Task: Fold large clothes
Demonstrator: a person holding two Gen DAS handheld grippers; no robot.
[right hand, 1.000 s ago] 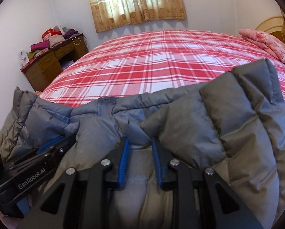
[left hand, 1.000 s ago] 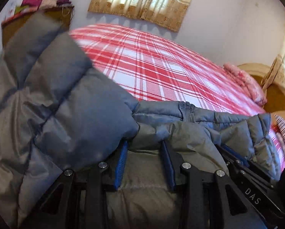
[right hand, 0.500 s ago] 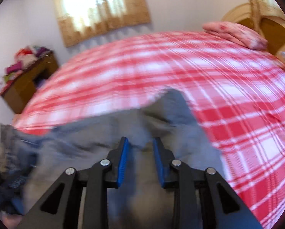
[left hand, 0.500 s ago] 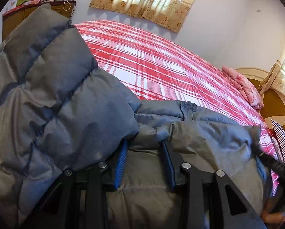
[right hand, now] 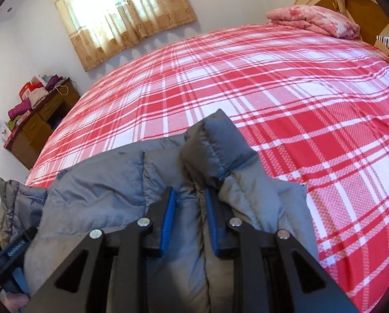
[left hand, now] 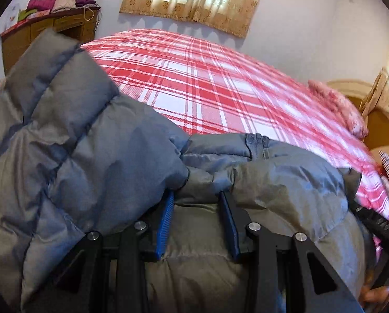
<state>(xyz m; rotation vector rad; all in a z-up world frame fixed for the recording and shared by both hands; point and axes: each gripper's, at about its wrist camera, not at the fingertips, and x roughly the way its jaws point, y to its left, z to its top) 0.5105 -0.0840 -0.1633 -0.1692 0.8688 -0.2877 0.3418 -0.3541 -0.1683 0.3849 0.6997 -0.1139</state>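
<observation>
A grey quilted puffer jacket lies bunched at the near edge of the bed. In the left wrist view my left gripper is shut on a thick fold of it, and a padded panel rises to its left. In the right wrist view my right gripper has jacket fabric pinched between its blue pads. Its jaws are closing on that fold, whose end sticks up just beyond the fingertips. The right tool shows at the left view's right edge. The left tool shows at the right view's lower left.
The bed's red and white plaid sheet stretches beyond the jacket. A folded pink quilt lies by the wooden headboard. A wooden dresser piled with clothes stands at the far left, under a curtained window.
My right gripper has swung to the right with its fold of the jacket, away from the left gripper. The raised padded panel there has dropped low. The left gripper kept its hold.
</observation>
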